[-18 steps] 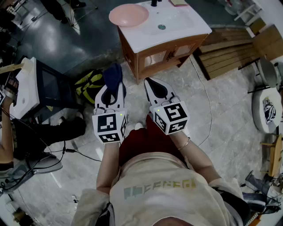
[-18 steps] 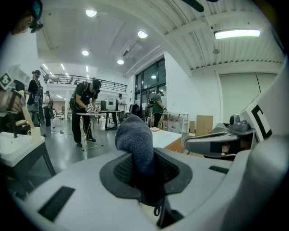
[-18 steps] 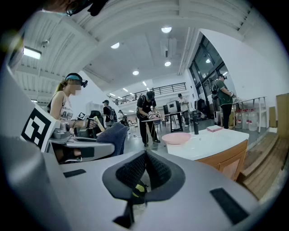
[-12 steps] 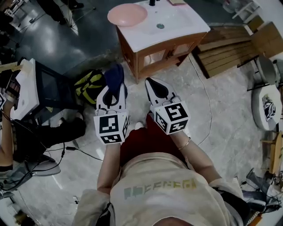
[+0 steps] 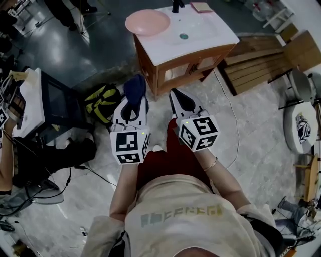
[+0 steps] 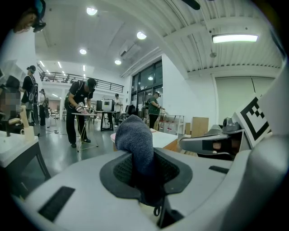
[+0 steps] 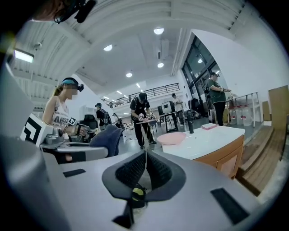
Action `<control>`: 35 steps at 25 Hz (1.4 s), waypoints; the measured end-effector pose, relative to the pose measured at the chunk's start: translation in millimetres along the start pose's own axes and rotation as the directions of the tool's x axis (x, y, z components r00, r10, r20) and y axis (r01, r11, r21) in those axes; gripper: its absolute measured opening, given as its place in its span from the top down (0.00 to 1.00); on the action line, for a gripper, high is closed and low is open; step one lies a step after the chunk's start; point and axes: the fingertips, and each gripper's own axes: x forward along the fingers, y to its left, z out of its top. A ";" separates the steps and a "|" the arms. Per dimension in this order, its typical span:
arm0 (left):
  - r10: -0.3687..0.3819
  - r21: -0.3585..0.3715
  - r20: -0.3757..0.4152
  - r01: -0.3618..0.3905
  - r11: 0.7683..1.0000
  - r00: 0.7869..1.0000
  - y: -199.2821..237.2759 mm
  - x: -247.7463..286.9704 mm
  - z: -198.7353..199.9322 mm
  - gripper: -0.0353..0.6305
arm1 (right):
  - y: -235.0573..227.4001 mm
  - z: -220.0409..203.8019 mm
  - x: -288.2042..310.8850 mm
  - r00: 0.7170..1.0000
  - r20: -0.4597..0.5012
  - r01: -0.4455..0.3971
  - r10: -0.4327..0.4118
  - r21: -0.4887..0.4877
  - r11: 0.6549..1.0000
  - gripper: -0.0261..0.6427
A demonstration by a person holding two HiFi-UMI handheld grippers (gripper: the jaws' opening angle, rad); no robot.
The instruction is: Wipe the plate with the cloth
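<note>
Room: large open hall with a white ceiling, round ceiling lamps [image 7: 158, 31] and a tall glazed wall on one side. Several people stand at work stands far back. The floor [image 5: 251, 130] under me is pale, veined stone tile. Beyond the desk it turns dark and glossy and reflects the lights.

Surface: the desk [image 5: 215, 31] stands ahead of me. It has a smooth white top on a brown wooden cabinet. A shallow basin [image 5: 183, 29] with a round drain is sunk into the top, with a dark tap at its back edge. A small pink flat item [image 5: 201, 6] lies at the far corner. Bare wooden planks [image 5: 261, 60] are stacked on the floor to the right of the desk. A yellow-and-black bag [image 5: 100, 100] sits on the floor to its left.

Plate [image 5: 147, 22]: round, pale pink, shallow and matte. It rests on the left end of the desk top beside the basin, well apart from both tools.

Cloth [image 5: 134, 86]: dark blue-grey with a soft, napped towel texture, bunched into a rounded lump. My left tool [image 5: 134, 99] is clamped on it, and the lump stands up out of the ribbed black pads. It is held in the air short of the desk, nowhere near the plate.

My right tool [image 5: 174, 93] is level with the left one and just beside it. Its jaws are pressed together with nothing between them.
</note>
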 end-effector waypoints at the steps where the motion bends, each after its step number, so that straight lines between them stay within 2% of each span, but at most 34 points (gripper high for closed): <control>1: 0.000 0.001 0.001 0.000 1.000 1.000 2.0 4.3 0.7 0.83 | -3.7 2.2 4.3 1.000 0.005 0.003 -0.003 0.001 1.000 0.90; 13: 0.017 0.005 -0.007 -0.017 1.000 1.000 30.8 93.5 14.8 0.83 | -62.2 30.6 92.6 1.000 0.025 0.003 -0.004 0.036 0.999 0.90; 20: 0.043 -0.046 -0.051 -0.046 0.998 0.998 50.2 167.0 20.1 0.83 | -110.1 40.1 149.3 1.000 -0.013 -0.019 0.020 0.041 0.999 0.90; 35: 0.156 -0.076 -0.107 -0.165 0.983 0.982 78.4 292.8 42.3 0.83 | -214.9 70.8 241.0 0.996 -0.072 -0.053 0.058 0.074 0.996 0.90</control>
